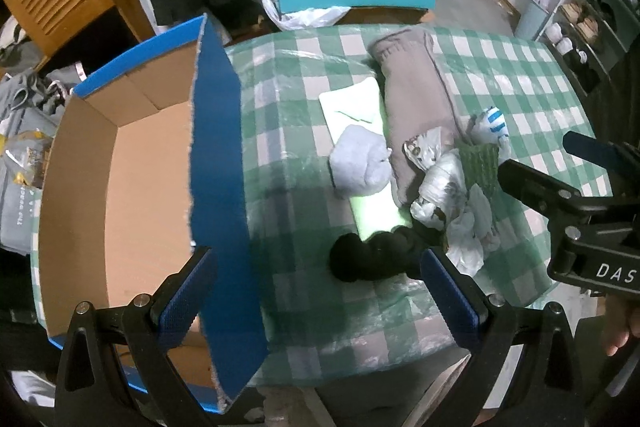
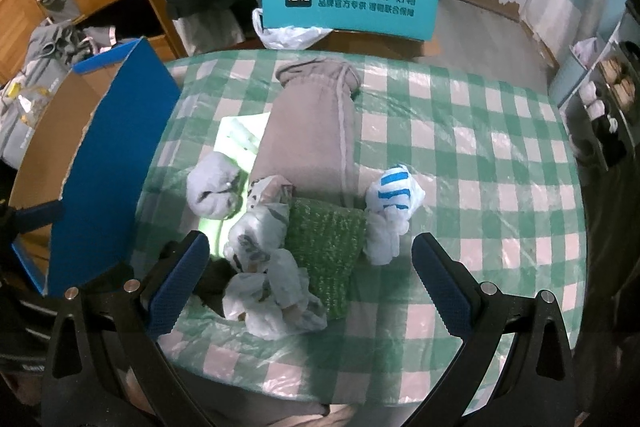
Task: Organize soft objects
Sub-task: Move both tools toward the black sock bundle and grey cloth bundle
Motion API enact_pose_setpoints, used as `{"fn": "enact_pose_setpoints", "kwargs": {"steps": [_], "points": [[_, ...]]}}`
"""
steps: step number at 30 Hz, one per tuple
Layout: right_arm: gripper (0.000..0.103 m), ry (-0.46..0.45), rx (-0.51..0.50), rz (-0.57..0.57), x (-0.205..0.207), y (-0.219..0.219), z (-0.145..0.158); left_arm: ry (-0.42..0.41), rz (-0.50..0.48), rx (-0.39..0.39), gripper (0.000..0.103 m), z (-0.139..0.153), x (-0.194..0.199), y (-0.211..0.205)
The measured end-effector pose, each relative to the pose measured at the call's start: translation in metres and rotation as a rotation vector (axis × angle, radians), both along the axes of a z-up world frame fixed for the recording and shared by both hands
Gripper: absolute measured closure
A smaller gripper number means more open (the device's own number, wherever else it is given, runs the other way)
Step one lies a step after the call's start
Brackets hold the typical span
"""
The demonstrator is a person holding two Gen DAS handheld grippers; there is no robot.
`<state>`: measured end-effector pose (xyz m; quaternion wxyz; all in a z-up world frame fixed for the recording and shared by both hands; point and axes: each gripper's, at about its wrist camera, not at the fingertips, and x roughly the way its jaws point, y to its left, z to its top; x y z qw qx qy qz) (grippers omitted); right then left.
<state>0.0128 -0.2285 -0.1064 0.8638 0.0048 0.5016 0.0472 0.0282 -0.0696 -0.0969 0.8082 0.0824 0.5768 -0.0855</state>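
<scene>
Dim, cool indoor light; glare streaks the plastic-covered surface (image 2: 460,155); soft shadows near the black bundle (image 1: 376,257); fisheye bends edges, corners black.

Table (image 2: 480,131) carries a cardboard box (image 1: 132,187) at its left edge, open side up. A cluster of soft items is placed near the table middle, right of the box. Rolled trousers (image 2: 312,131) are laid lengthwise, far end toward the chair back (image 2: 348,3) behind the table. Flat packet (image 1: 360,115) lies left of the trousers, with a sock ball (image 1: 360,163) on it. Knit cloth (image 2: 328,243) sits at the trousers' near end, crumpled socks (image 2: 264,267) to its left, striped sock ball (image 2: 394,191) to its right. Dark roll (image 1: 376,259) lies nearest, at the packet's near end
</scene>
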Motion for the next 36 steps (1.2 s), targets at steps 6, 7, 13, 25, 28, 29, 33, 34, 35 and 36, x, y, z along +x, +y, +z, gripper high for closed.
{"fn": "enact_pose_setpoints", "kwargs": {"steps": [6, 7, 13, 25, 28, 29, 33, 34, 35, 36], "points": [[0.002, 0.013, 0.004, -0.005, 0.002, -0.002, -0.006, 0.016, 0.005, -0.003, 0.001, -0.011, 0.003, -0.003], [0.002, 0.016, 0.004, -0.004, 0.002, -0.002, -0.007, 0.018, 0.006, -0.001, 0.001, -0.012, 0.004, -0.003], [0.002, 0.028, 0.001, 0.002, 0.005, 0.001, -0.013, 0.027, 0.005, 0.013, 0.001, -0.022, 0.005, 0.0], [0.002, 0.062, -0.024, 0.03, 0.013, 0.014, -0.032, 0.025, 0.007, 0.029, 0.001, -0.03, 0.005, 0.008], [0.003, 0.072, -0.033, 0.045, 0.015, 0.02, -0.039, 0.023, 0.001, 0.028, 0.001, -0.03, 0.004, 0.009], [0.006, 0.076, -0.038, 0.05, 0.016, 0.021, -0.041, 0.023, 0.0, 0.028, 0.001, -0.03, 0.004, 0.009], [0.016, 0.103, -0.059, 0.074, 0.017, 0.027, -0.053, 0.023, -0.004, 0.031, 0.001, -0.03, 0.004, 0.009], [0.021, 0.11, -0.062, 0.079, 0.017, 0.028, -0.056, 0.023, -0.005, 0.031, 0.001, -0.031, 0.004, 0.008], [0.027, 0.118, -0.064, 0.084, 0.018, 0.029, -0.059, 0.023, -0.007, 0.032, 0.001, -0.03, 0.003, 0.008], [0.029, 0.125, -0.059, 0.09, 0.018, 0.029, -0.062, 0.024, -0.008, 0.032, 0.001, -0.03, 0.003, 0.008]]}}
